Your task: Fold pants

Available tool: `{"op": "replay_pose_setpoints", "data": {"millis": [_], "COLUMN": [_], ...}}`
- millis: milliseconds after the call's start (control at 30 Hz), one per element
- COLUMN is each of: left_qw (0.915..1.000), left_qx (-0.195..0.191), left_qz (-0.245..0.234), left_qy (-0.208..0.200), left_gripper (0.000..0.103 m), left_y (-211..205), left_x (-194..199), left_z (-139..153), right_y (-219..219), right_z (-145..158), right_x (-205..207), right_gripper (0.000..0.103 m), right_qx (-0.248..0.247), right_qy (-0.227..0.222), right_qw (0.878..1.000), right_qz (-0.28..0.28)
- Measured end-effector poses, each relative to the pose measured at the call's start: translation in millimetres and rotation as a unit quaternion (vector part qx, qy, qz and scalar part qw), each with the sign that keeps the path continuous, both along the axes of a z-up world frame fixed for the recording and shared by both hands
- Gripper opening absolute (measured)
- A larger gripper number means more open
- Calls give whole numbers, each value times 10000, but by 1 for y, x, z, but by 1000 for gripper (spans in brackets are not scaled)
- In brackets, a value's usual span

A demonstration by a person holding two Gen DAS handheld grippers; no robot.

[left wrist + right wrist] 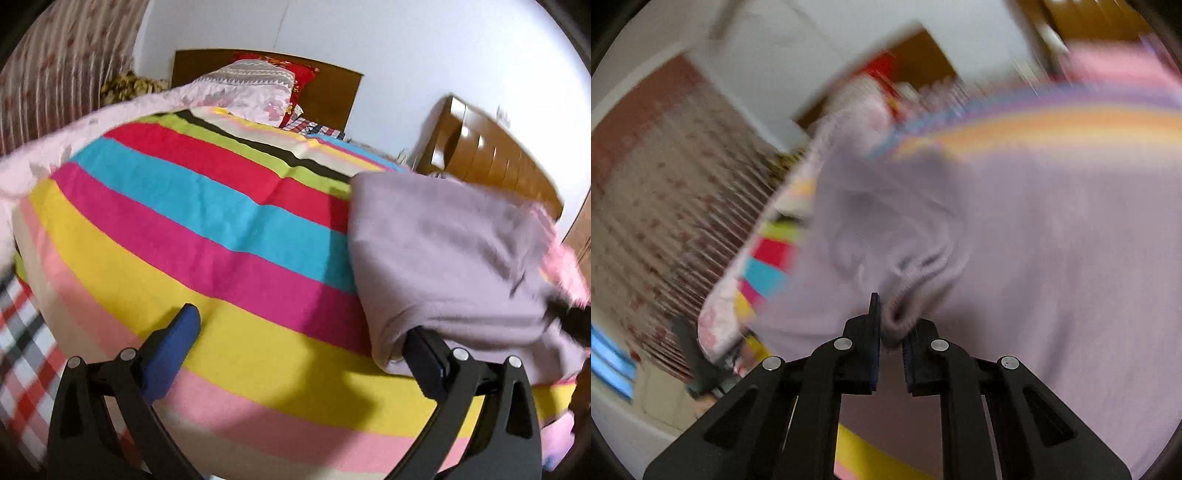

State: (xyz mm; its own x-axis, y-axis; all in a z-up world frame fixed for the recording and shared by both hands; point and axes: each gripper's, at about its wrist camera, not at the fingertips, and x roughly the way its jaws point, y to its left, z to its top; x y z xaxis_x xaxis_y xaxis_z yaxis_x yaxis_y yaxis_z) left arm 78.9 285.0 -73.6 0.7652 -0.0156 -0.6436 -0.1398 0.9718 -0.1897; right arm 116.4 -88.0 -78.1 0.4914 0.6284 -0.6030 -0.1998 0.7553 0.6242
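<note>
The pale lilac pants (454,266) lie bunched on the right side of a bed covered by a bright striped sheet (207,236). My left gripper (299,332) is open just above the sheet; its right finger (424,350) slips under the near edge of the pants, its left finger (177,339) is over bare sheet. In the right wrist view, which is motion-blurred, my right gripper (892,325) is shut on a ribbed edge of the pants (1052,266) and holds the cloth lifted.
A pink floral quilt and pillows (251,88) sit at the headboard (332,92). A wooden cabinet (491,155) stands at the right. A striped floral curtain (55,77) hangs at the left. A checked cloth (22,354) lies at the near left.
</note>
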Motion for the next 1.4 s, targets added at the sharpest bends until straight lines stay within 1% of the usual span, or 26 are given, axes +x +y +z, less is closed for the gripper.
{"op": "replay_pose_setpoints", "data": {"millis": [33,100,267,333,367,433,500,533,600,633,667,800,833,900,933,1000,1067,1100,1167,1200,1233,1267,1300,1333,1367,1400], "left_qw": [9999,9999,9995,9993,9991,9980,9956,9939,9927,9933,9943,9964,9977,9999,10000,9996,9989,9980,9941,9881,9822,9784,9797,9824,9865,9884], "left_qx": [129,158,320,369,410,632,936,1097,1198,1149,1060,825,661,138,67,292,429,578,1007,1486,1838,2033,1971,1822,1506,1257], "left_qz": [-1,7,47,34,33,-1,-74,-99,-119,-128,-144,-176,-137,-40,-4,-26,-139,-227,-378,-378,-371,-382,-370,-335,-311,-345], "left_qy": [10,3,17,51,65,63,14,-21,-31,-20,2,57,44,40,-17,24,92,101,131,145,128,41,-75,-245,-555,-773], "left_gripper": [102,102,102,102,102,102,102,102,102,102,102,102,102,102,102,102,102,102,102,102,102,102,102,102,102,102], "left_y": [-3,-2,-3,-2,-3,-9,-15,-18,-19,-17,-15,-5,-2,9,10,5,2,1,-5,-8,-9,-8,-5,-2,-1,-2], "left_x": [-1,-1,0,1,1,-1,-3,-4,-5,-4,-3,-1,-1,-1,-3,-4,-8,-12,-24,-34,-43,-56,-62,-66,-68,-67], "left_z": [-1,-1,-2,-1,0,2,4,5,5,5,4,4,3,-3,-5,-4,0,3,9,14,19,28,38,50,69,81], "right_y": [0,5,3,4,2,-2,-6,-6,-4,-3,-3,-2,-1,-2,-3,-6,-5,-5,-9,-16,-20,-24,-27,-26,-22,-18], "right_z": [1,8,10,19,32,50,49,42,21,10,6,10,9,7,4,2,5,8,14,21,26,33,42,50,58,62], "right_x": [-8,-9,-3,-10,-16,-25,-28,-28,-27,-24,-23,-22,-22,-21,-21,-20,-22,-23,-30,-37,-41,-45,-47,-46,-43,-40], "right_gripper": [11,11,11,11,11,11,11,11,11,11,11,11,11,11,11,8,10,14,32,61,74,74,74,74,74,73], "right_qx": [8,-196,27,176,263,250,196,168,34,48,60,22,26,12,19,-2,-129,-208,-350,-447,-478,-584,-846,-1010,-1091,-1082], "right_qy": [-249,-368,-267,-376,-554,-748,-643,-515,-220,-82,-91,-131,-120,-108,-77,8,63,61,-34,-205,-365,-533,-737,-919,-1120,-1178], "right_qw": [9997,9991,9996,9991,9981,9968,9976,9984,9996,9998,9998,9999,9999,9999,10000,10000,9999,9997,9992,9987,9982,9969,9936,9905,9876,9870], "right_qz": [19,68,9,-38,-69,-102,-157,-159,-163,-165,-170,-84,-75,-53,-41,-64,49,114,190,122,57,-43,-144,-182,-158,-127]}}
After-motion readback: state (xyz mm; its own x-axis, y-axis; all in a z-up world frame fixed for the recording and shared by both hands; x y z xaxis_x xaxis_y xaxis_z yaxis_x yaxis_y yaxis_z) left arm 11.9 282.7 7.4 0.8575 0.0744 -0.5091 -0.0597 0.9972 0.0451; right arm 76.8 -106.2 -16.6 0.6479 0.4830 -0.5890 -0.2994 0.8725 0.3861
